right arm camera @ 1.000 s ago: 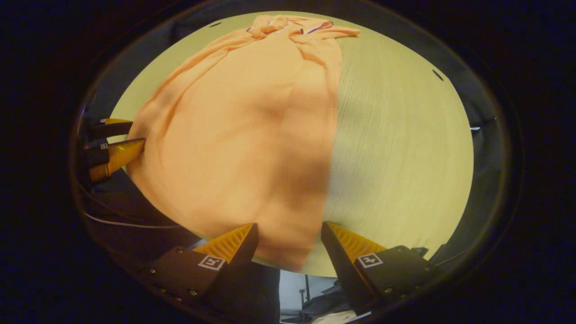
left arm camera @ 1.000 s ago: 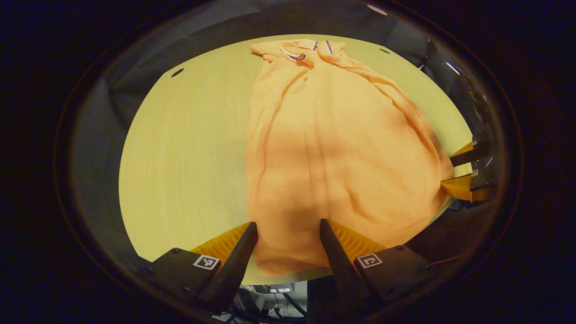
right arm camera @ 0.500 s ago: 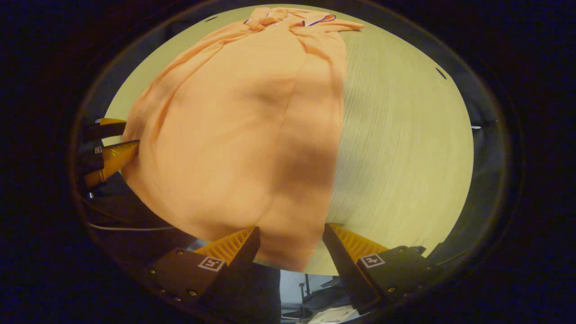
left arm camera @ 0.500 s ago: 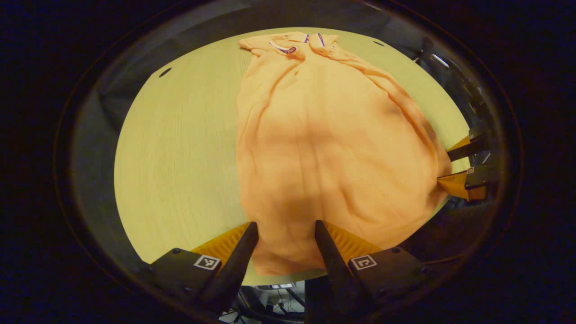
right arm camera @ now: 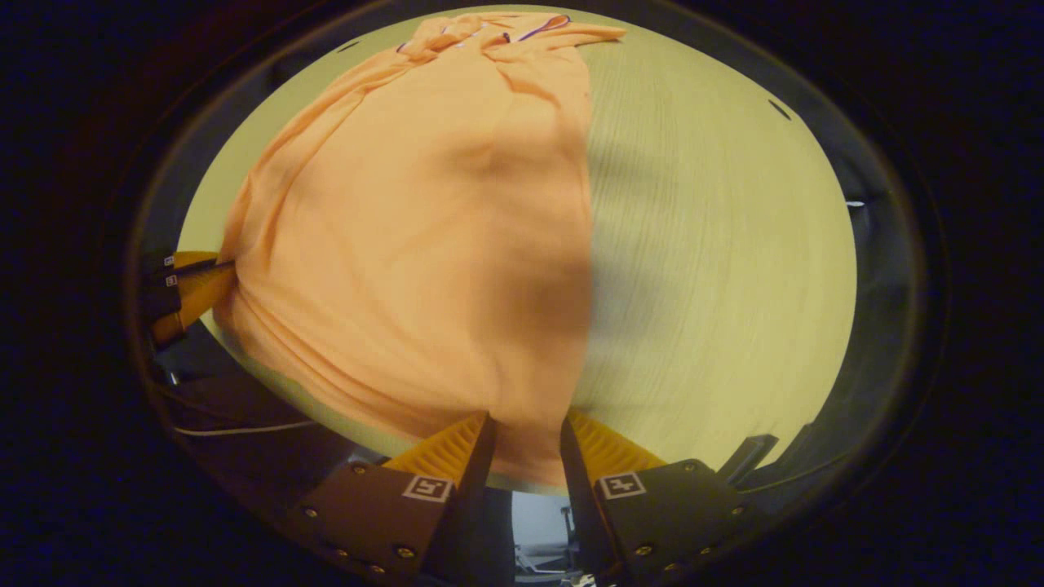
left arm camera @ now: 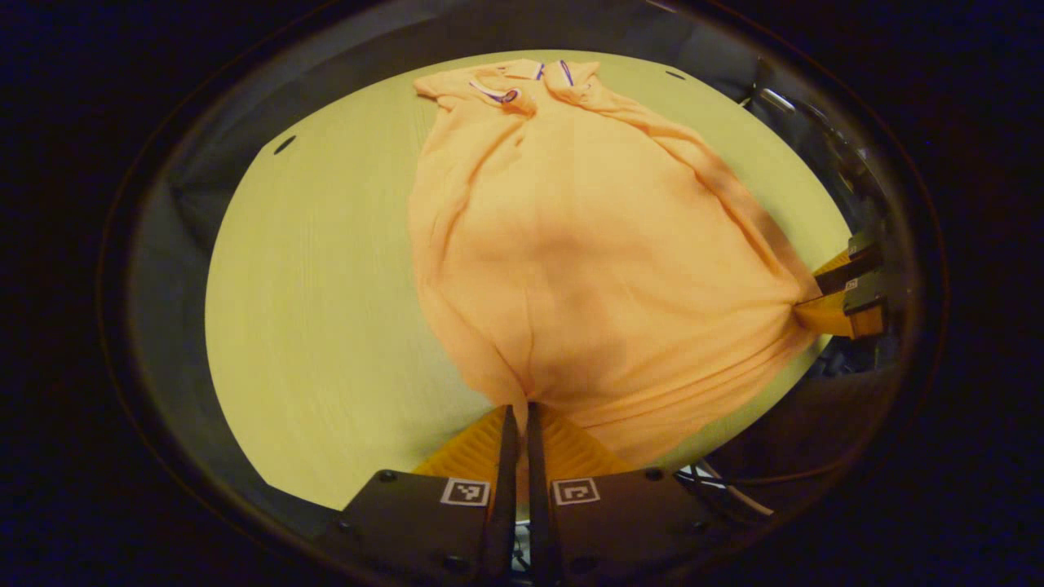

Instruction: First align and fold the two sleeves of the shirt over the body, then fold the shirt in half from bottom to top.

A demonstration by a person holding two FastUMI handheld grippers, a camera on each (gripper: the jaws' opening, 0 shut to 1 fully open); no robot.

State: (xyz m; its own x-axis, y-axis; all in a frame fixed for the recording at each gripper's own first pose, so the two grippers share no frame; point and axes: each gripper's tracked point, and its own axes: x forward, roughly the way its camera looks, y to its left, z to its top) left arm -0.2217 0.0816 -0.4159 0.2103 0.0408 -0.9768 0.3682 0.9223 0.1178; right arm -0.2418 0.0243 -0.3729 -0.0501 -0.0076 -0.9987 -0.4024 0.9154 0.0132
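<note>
two tools sit at the near hem of the orange shirt (left arm camera: pixel 603 269), one at each bottom corner, and the whole coming move turns on the fact that the shirt's long axis runs straight away from you: hem at the near edge of the desk (left arm camera: pixel 318 326), collar (left arm camera: pixel 522 77) at the far edge. your left tool (left arm camera: pixel 517 412) has its jaws pressed together on a pinch of the hem, and the cloth fans out in tight creases from that pinch. your right tool (right arm camera: pixel 524 428) is at the other corner with its jaws narrow around the fabric; from its own view a gap remains between the fingers, so it looks to be closing rather than clamped, though from the left gripper view, where it shows at the far right (left arm camera: pixel 816 297), it is too small to be sure.

the body lies as a narrow panel, so the sleeves appear already folded in, and the bottom-to-top fold is what's left. both hands are equally near their corners. carry both corners up and away toward the collar together, keeping them level, or the hem will land skewed.
</note>
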